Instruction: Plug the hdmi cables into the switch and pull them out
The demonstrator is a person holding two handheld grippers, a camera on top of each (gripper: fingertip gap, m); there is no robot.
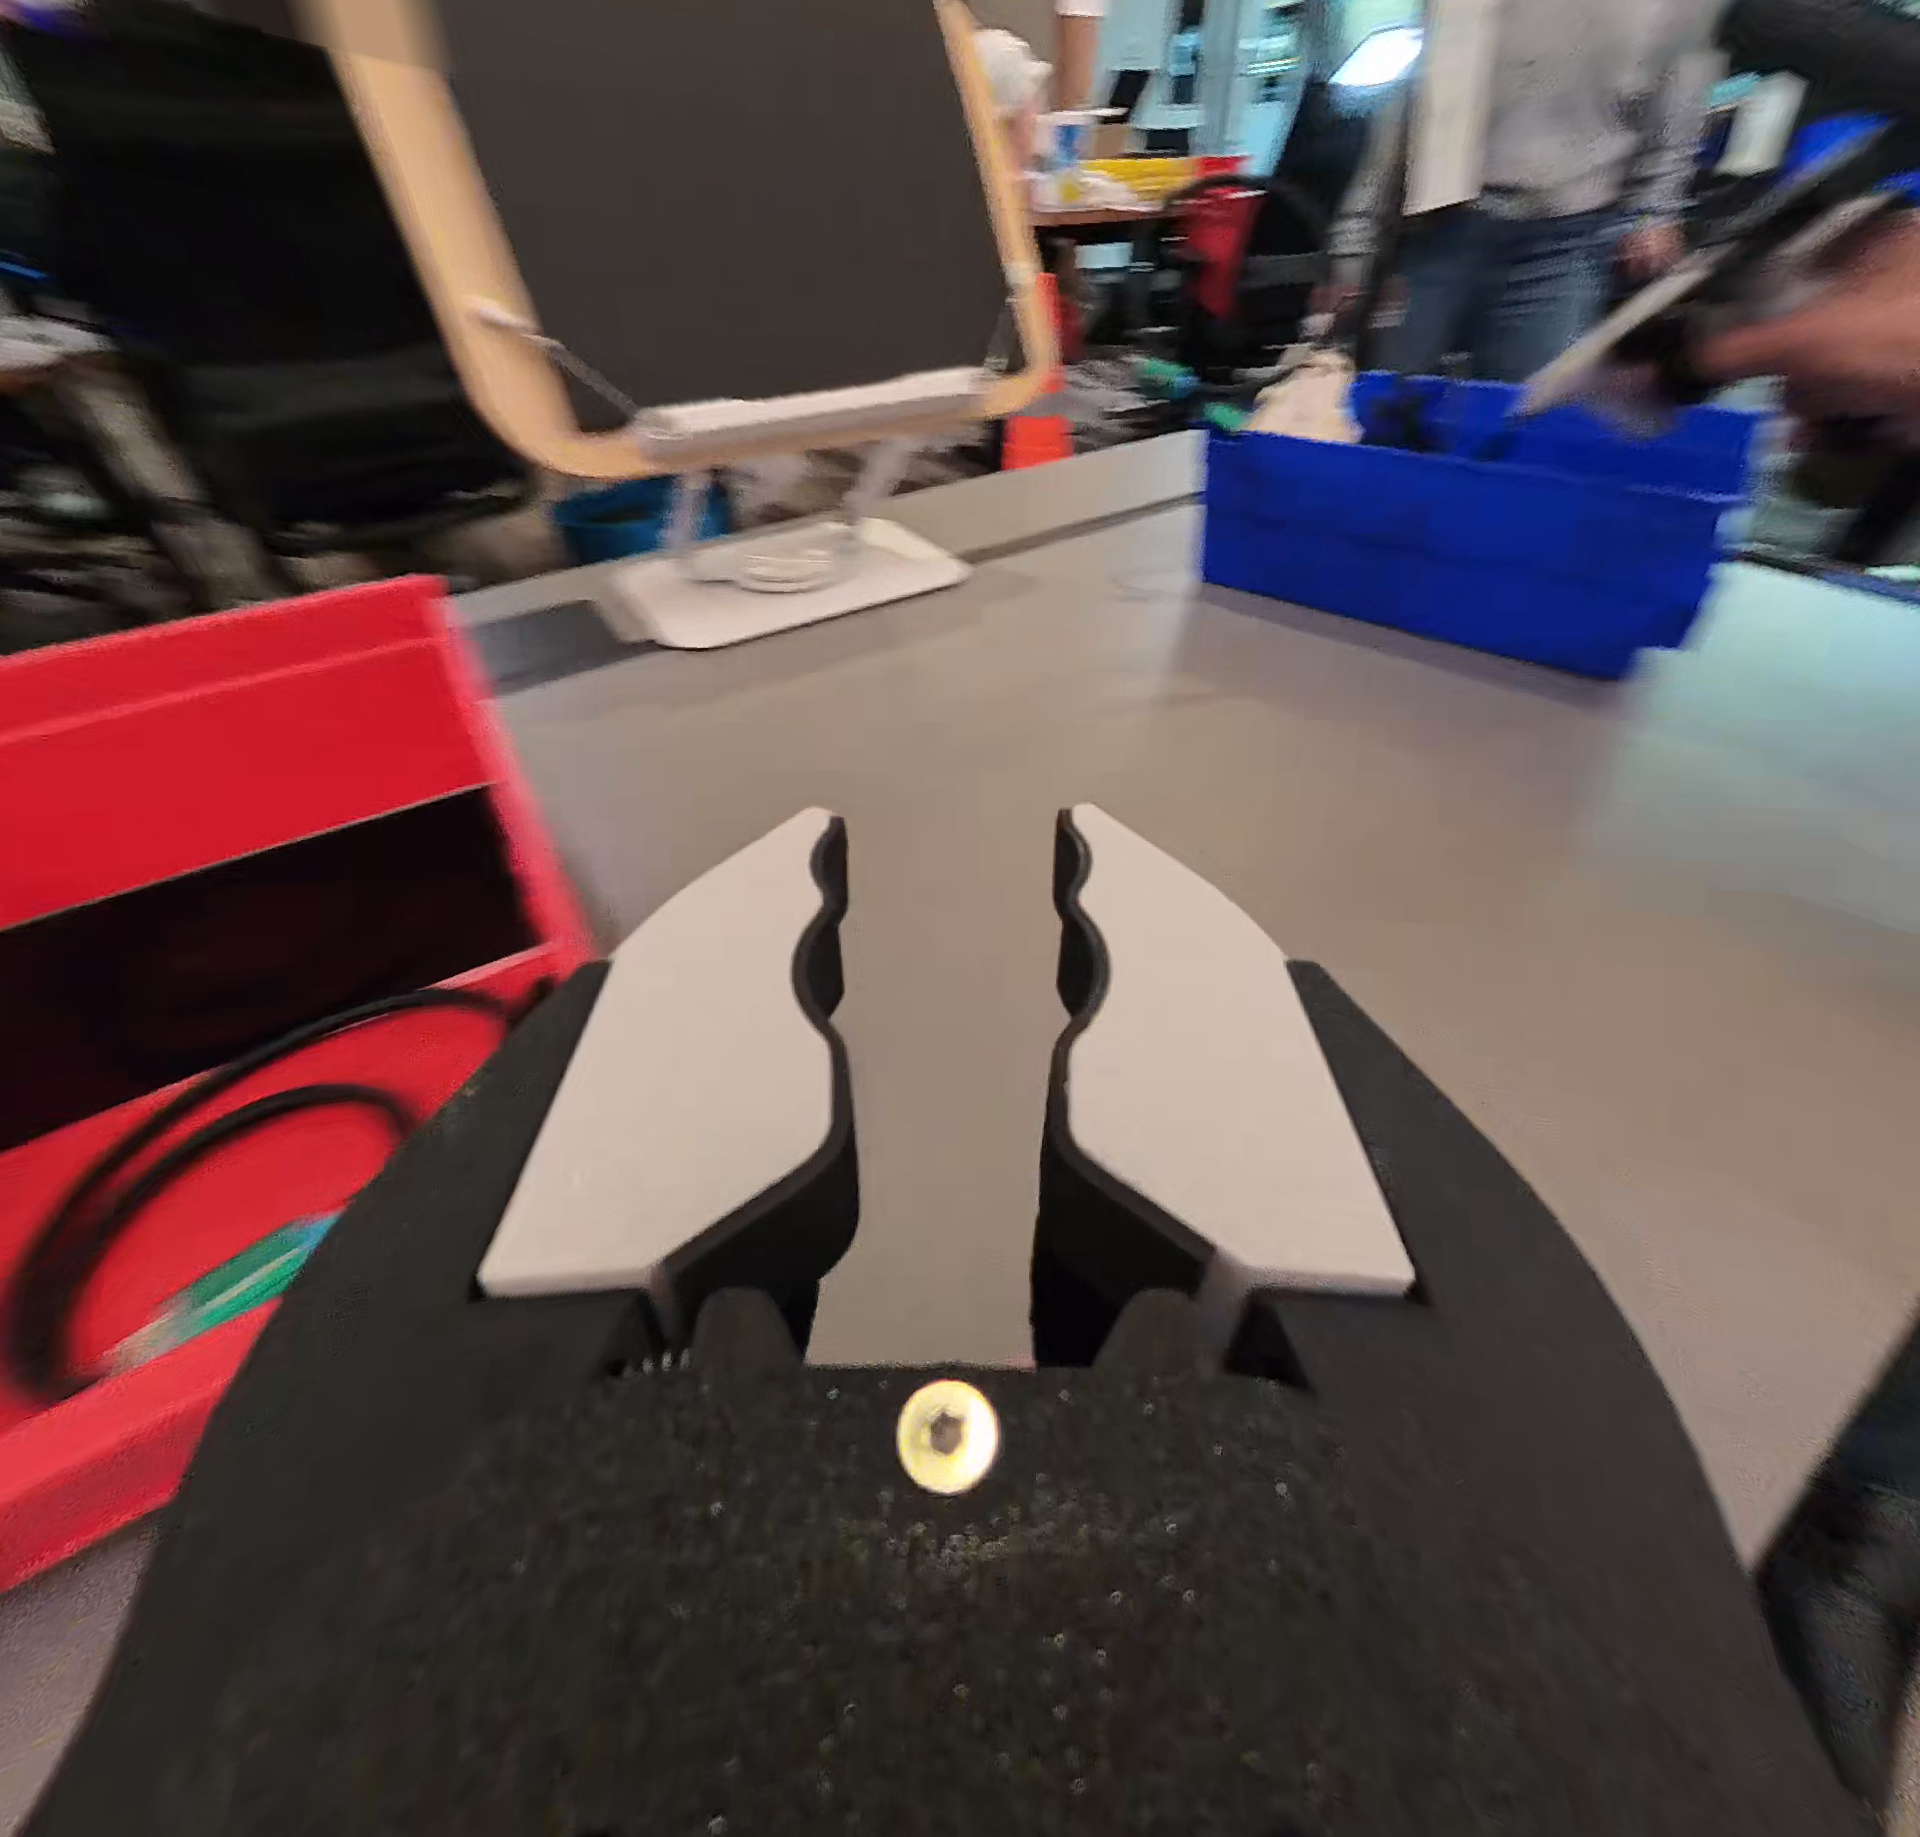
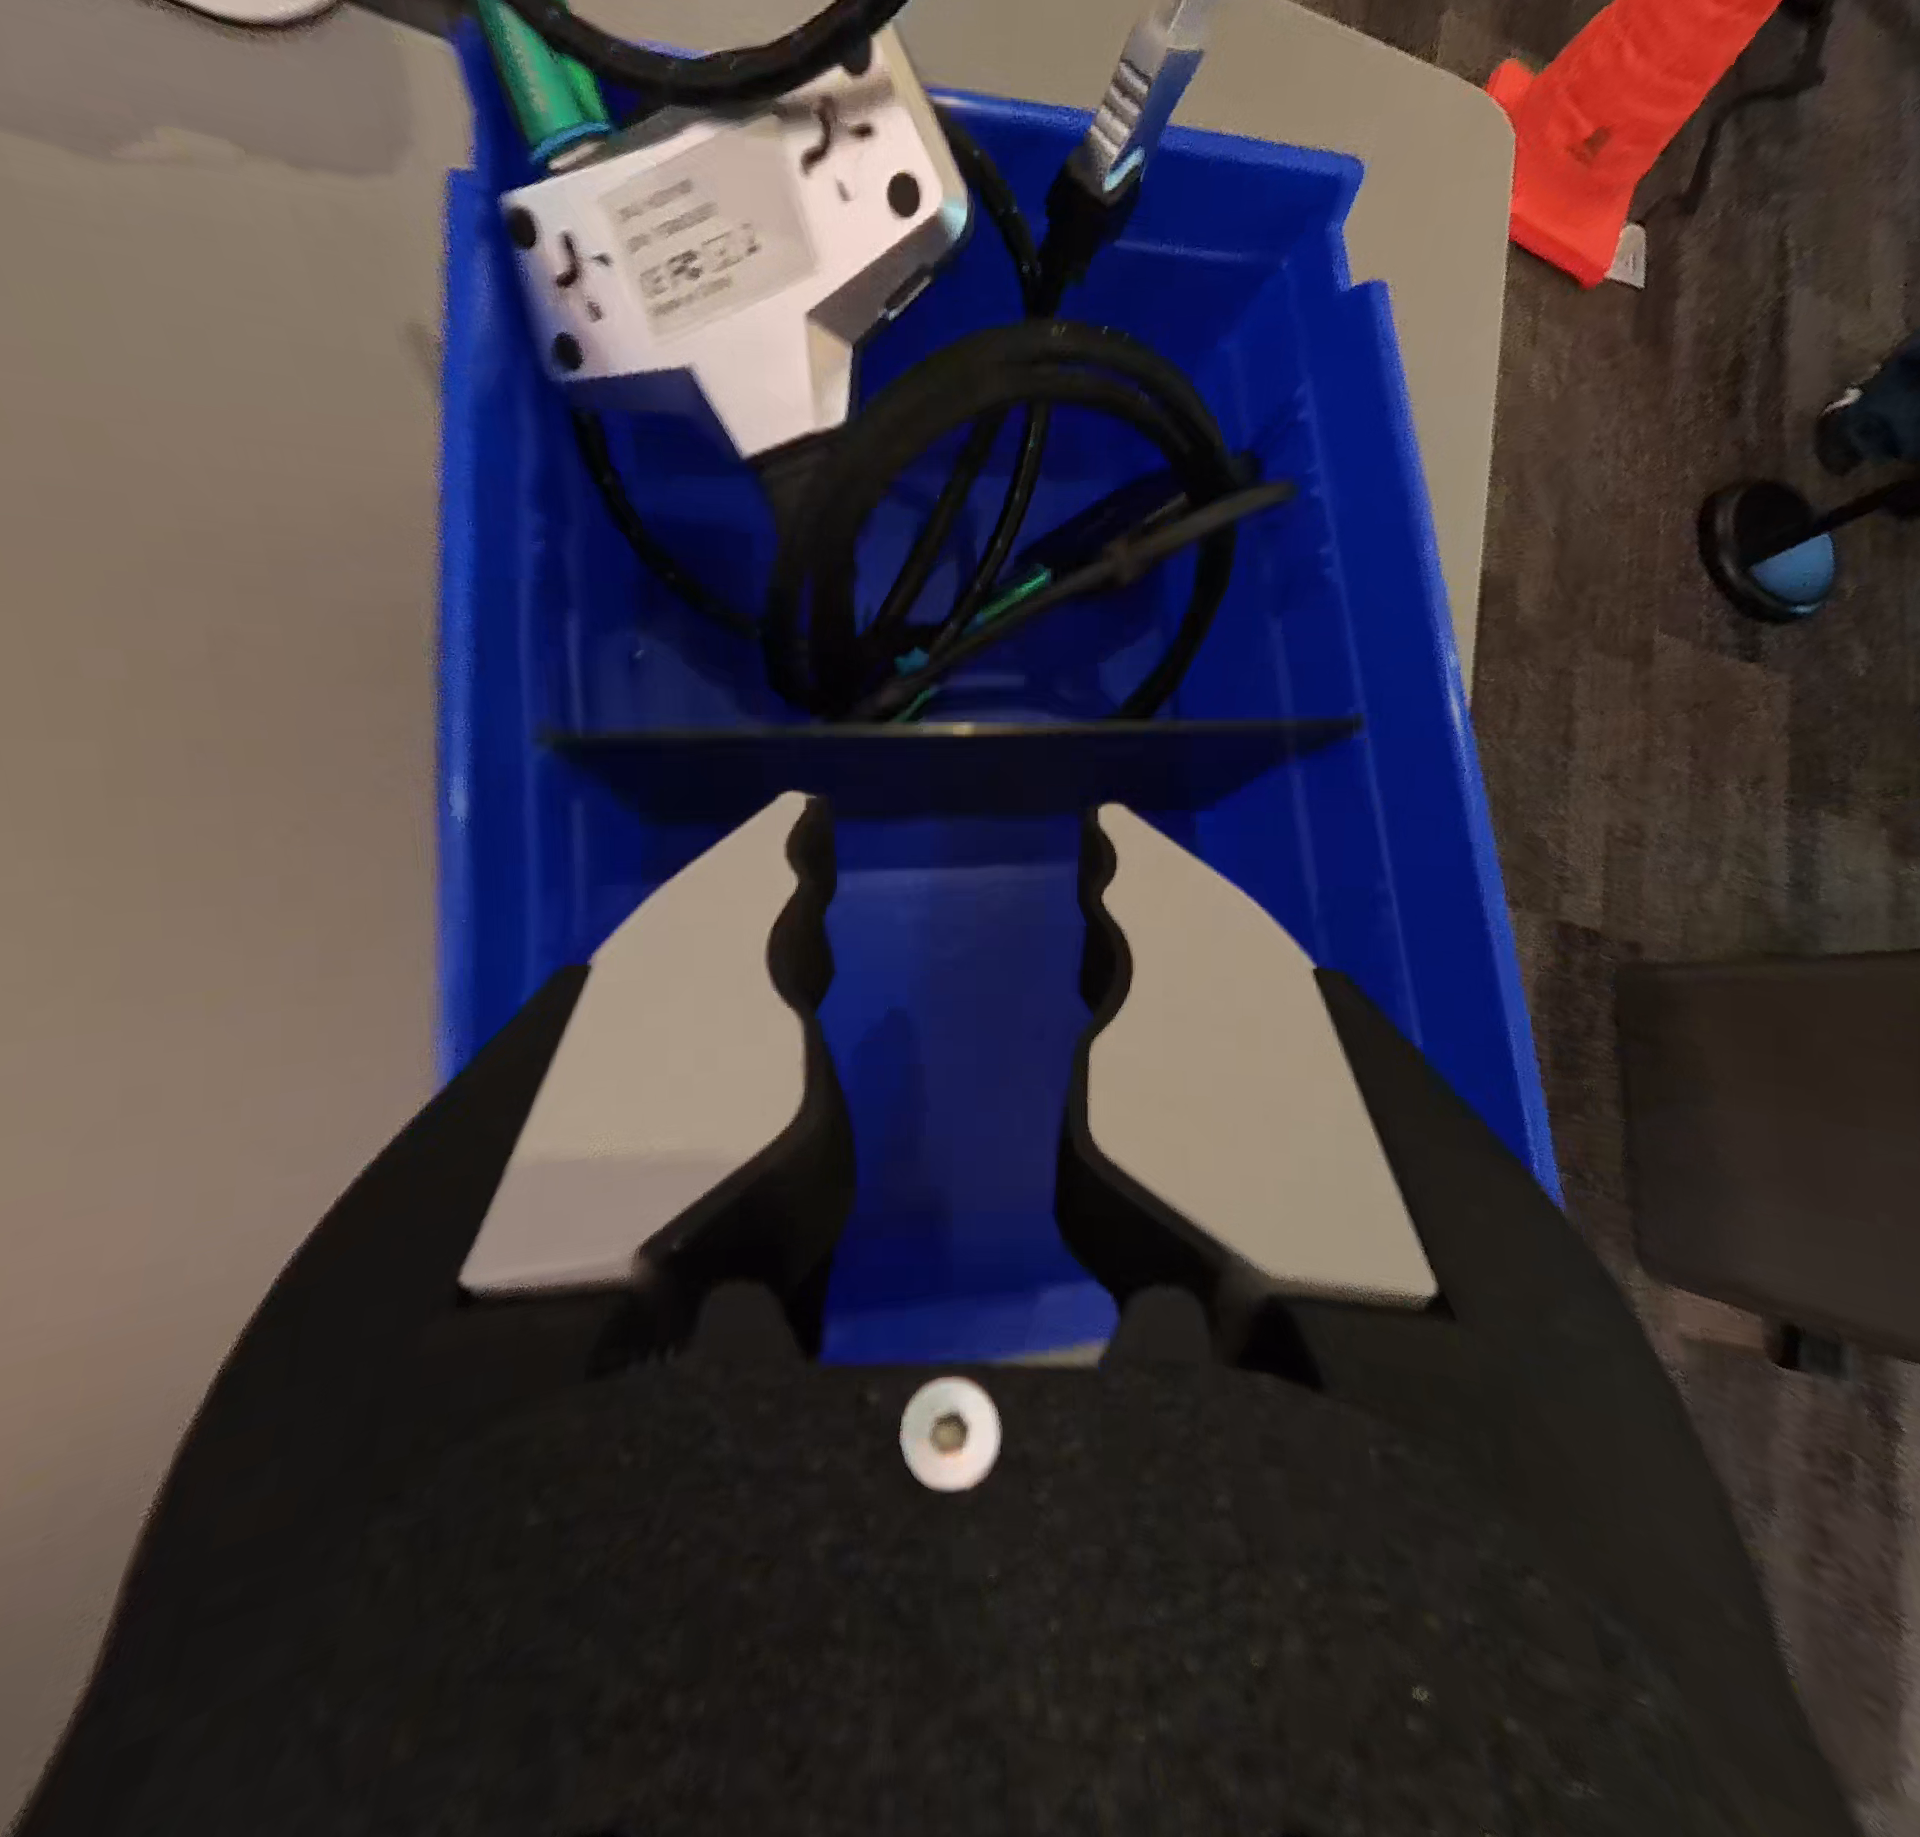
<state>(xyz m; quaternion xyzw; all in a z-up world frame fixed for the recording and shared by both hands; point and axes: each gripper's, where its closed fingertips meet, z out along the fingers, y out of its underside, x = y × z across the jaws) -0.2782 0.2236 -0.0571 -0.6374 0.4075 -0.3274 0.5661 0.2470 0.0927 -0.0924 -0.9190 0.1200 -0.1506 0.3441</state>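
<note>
Beyond the empty right gripper (image 2: 951, 821), the switch (image 2: 727, 260) lies in the blue bin (image 2: 1403, 644).

The counter (image 1: 1195, 748) was smooth and grey. A chair (image 1: 717, 177) with a dark back and a light wood frame stood behind it. Farther back the room was busy and blurry, with light blue walls (image 1: 1153, 0) and people standing (image 1: 1538, 177). The floor (image 2: 1704, 353) was dark grey wood planks. An orange strip (image 2: 1652, 83) lay on it.
</note>
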